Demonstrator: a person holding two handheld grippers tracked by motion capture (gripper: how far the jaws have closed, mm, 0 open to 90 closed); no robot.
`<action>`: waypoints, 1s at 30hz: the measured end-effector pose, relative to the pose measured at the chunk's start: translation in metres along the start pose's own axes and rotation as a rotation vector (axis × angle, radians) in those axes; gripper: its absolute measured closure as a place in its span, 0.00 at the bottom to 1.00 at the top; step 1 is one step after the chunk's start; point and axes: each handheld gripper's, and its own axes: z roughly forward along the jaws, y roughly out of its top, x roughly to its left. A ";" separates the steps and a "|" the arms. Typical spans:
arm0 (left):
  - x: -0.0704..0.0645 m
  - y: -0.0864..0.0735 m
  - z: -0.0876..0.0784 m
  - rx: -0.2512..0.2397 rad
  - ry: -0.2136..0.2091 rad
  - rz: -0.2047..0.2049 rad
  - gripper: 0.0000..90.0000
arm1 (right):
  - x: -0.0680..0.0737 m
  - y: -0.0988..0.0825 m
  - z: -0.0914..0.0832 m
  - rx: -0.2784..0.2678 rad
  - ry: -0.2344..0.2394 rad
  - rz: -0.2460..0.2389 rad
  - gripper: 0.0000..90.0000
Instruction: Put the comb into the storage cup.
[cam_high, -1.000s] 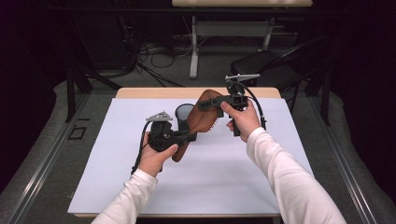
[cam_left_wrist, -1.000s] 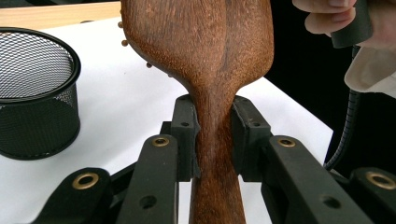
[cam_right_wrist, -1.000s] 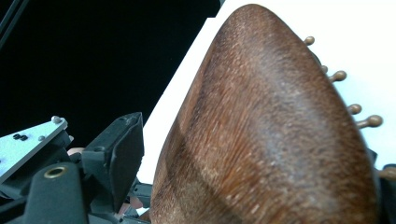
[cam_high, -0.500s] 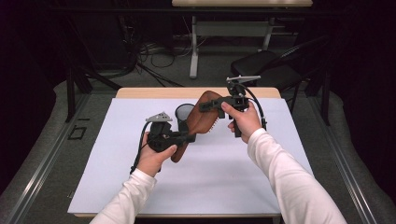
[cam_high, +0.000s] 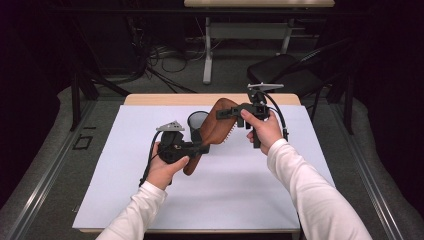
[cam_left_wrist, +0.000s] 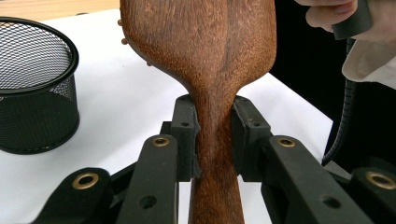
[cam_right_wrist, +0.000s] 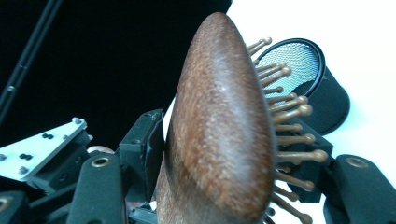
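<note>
- The white table top (cam_high: 240, 195) is lying mostly bare toward the person's side, giving wide room for lowering things; its far edge is running just behind the black mesh cup (cam_high: 197, 120), and the right edge is sitting well off from the right hand.
- The wooden hairbrush (cam_high: 212, 131) is being held up off the table, slanting from the left gripper (cam_high: 196, 149) at its handle up to the right gripper (cam_high: 226, 113) at its head, just beside the cup.
- The step in hand is looking like a handover or a re-grip: both grippers are sharing the brush in the air.
- The left gripper is clamping the narrow neck of the handle, its pads (cam_left_wrist: 186, 135) pressing both sides.
- The right gripper's jaws have just been closing with the brush head (cam_right_wrist: 219, 140) between them; one jaw is lying against the smooth back, the other is sitting among the bristle pins (cam_right_wrist: 289, 140), though whether it is pressing firmly there is hard to tell.
- Next, the brush probably needs one gripper letting go, then swinging handle-down toward the cup's rim without knocking the light cup over.
</note>
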 end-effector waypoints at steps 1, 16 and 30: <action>0.000 0.000 0.000 0.000 0.000 -0.001 0.81 | -0.001 0.000 -0.001 0.001 0.002 0.006 0.43; 0.003 -0.002 0.004 0.014 0.007 -0.006 0.81 | -0.004 0.000 -0.002 -0.005 0.029 0.033 0.48; 0.004 -0.005 0.011 0.034 0.007 -0.003 0.81 | -0.002 -0.001 -0.002 -0.014 0.034 0.025 0.52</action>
